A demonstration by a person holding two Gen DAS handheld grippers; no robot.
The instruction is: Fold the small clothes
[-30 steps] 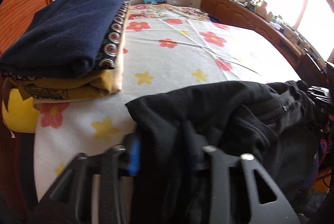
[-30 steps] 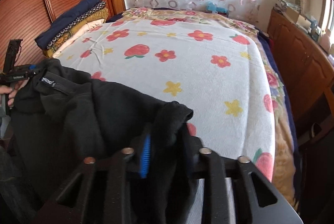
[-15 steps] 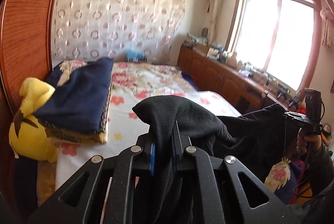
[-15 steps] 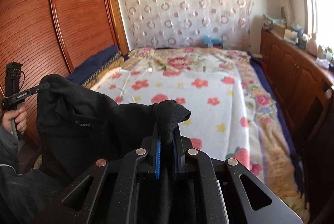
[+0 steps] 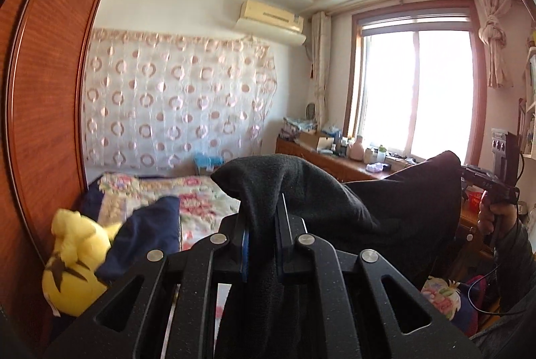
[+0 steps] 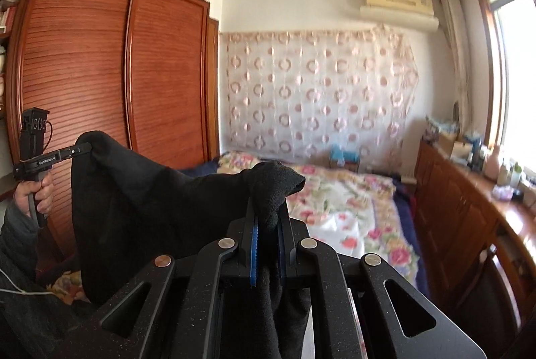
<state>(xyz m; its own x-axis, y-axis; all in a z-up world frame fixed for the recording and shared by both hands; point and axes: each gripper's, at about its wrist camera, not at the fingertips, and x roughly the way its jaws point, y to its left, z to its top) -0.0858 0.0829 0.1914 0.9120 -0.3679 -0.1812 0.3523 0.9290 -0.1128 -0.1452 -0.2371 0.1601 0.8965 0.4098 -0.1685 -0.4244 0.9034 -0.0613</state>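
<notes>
Garment [image 5: 385, 201] | blk, off bed | L tongs [image 5: 261, 225] + R tongs [image 6: 268, 225] clamped on corners

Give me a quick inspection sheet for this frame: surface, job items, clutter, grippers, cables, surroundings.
Surface: bed with floral cover, bare in the middle.
Job's things: black garment held up in the air, stretched between both grippers; folded navy pile at the bed's left edge.
Clutter: yellow plush toy beside the pile; bottles and boxes on the wooden sideboard.
Grippers: left gripper shut on one corner of the cloth, right gripper shut on another.
Cables: thin black lead hanging below the right hand.
Surroundings: wooden wardrobe, patterned curtain, window, air conditioner.
</notes>
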